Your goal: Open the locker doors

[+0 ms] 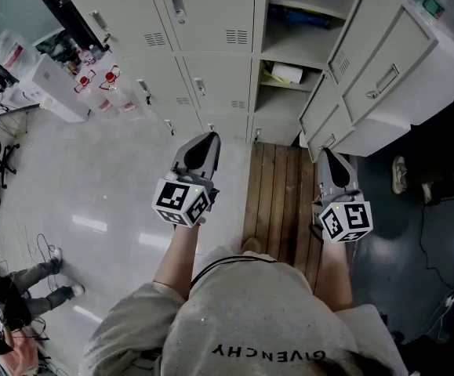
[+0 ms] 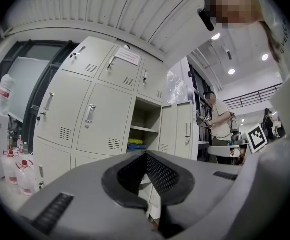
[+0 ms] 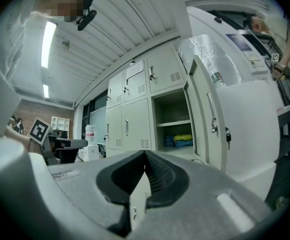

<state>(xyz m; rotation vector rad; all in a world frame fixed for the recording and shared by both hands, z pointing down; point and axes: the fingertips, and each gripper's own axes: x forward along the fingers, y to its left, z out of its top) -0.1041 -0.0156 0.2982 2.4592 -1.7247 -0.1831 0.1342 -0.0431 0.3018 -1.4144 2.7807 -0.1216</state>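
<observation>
Locker doors (image 1: 211, 77): one column open, the others shut

Shut doors (image 1: 211, 10) on the left columns faced the person across the floor (image 1: 93, 202). Open doors (image 1: 383, 73) of the right column hung swung out beside its shelves (image 1: 283, 53). Both the left gripper (image 1: 208, 139) and the right gripper (image 1: 325, 155) pointed level, jaws pressed together on nothing, well short of any handle (image 1: 177, 5). Doing it well likely meant parting the jaws first, closing on a handle, then pulling along the hinge's arc.
</observation>
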